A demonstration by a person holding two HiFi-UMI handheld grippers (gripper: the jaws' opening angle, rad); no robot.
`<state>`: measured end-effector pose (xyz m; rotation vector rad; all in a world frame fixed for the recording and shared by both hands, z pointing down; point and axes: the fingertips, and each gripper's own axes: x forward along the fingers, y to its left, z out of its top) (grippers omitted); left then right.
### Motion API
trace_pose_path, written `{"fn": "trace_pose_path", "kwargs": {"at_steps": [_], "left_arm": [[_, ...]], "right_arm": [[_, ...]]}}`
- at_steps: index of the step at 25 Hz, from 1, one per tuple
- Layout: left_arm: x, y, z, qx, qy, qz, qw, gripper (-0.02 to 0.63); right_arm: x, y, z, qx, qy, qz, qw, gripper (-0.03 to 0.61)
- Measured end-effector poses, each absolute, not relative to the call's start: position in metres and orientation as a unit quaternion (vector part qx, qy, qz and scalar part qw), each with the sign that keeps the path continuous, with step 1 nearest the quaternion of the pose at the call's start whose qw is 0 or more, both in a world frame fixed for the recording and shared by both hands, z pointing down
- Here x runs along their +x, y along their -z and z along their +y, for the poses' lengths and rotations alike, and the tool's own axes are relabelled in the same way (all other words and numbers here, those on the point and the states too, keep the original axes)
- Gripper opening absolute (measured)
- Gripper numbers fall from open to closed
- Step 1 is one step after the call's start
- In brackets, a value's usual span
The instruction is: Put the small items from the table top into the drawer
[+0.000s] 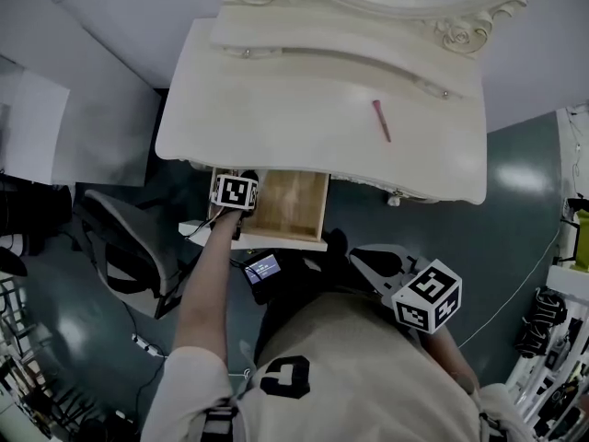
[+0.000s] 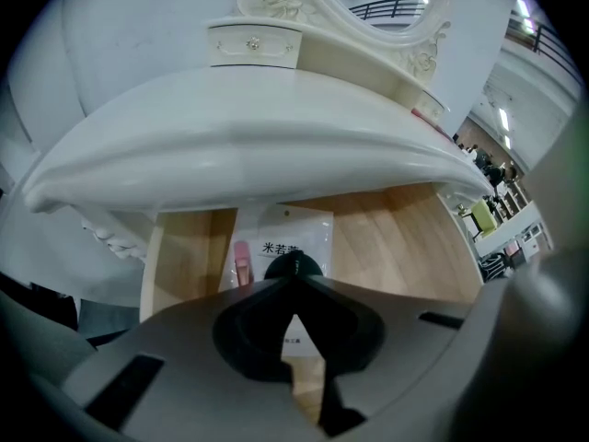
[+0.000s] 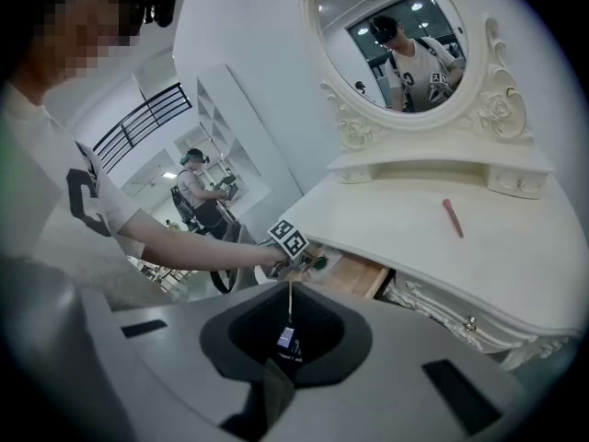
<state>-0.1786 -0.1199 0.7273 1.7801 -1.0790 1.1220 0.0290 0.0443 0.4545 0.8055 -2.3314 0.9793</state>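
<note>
Both the left gripper (image 2: 293, 265), over the open drawer (image 1: 299, 201), and the right gripper (image 3: 290, 288) have fingers pressed together. A white packet (image 2: 294, 230) lies in the drawer; a pink stick (image 1: 381, 120) lies far right on the tabletop (image 1: 276, 99).

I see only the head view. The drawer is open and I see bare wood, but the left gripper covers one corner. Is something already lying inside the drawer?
Observer: Yes. The left gripper view shows a white packet lying flat on the floor of the drawer.
Operator: Is anything else in there?
Observer: A small pink item is at the packet's left edge in that view. I cannot tell whether it is inside the packet or on top of it.
Operator: Is the left gripper holding something?
Observer: No. The left gripper is shut; its fingers meet at the tips with nothing between them.
</note>
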Motion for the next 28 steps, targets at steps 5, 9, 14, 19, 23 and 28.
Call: {"fn": "trace_pose_path", "kwargs": {"at_steps": [5, 9, 14, 19, 23, 28], "left_arm": [[-0.175, -0.729, -0.119, 0.697, -0.431, -0.416, 0.394, 0.058], [-0.175, -0.729, -0.118, 0.696, -0.431, -0.417, 0.395, 0.058], [-0.177, -0.726, -0.114, 0.696, -0.424, -0.420, 0.399, 0.186], [-0.182, -0.714, -0.115, 0.700, -0.412, -0.434, 0.391, 0.198], [-0.185, -0.700, -0.111, 0.702, -0.400, -0.444, 0.388, 0.207], [-0.186, -0.685, -0.104, 0.706, -0.390, -0.453, 0.379, 0.207]], "right_arm": [[0.034, -0.454, 0.049, 0.300, -0.355, -0.850, 0.247, 0.029], [0.036, -0.454, 0.052, 0.300, -0.355, -0.849, 0.250, 0.029], [0.037, -0.454, 0.054, 0.298, -0.351, -0.851, 0.251, 0.029], [0.036, -0.452, 0.055, 0.292, -0.346, -0.857, 0.248, 0.029], [0.036, -0.450, 0.057, 0.287, -0.343, -0.861, 0.241, 0.029], [0.036, -0.446, 0.056, 0.283, -0.339, -0.868, 0.227, 0.029]]}}
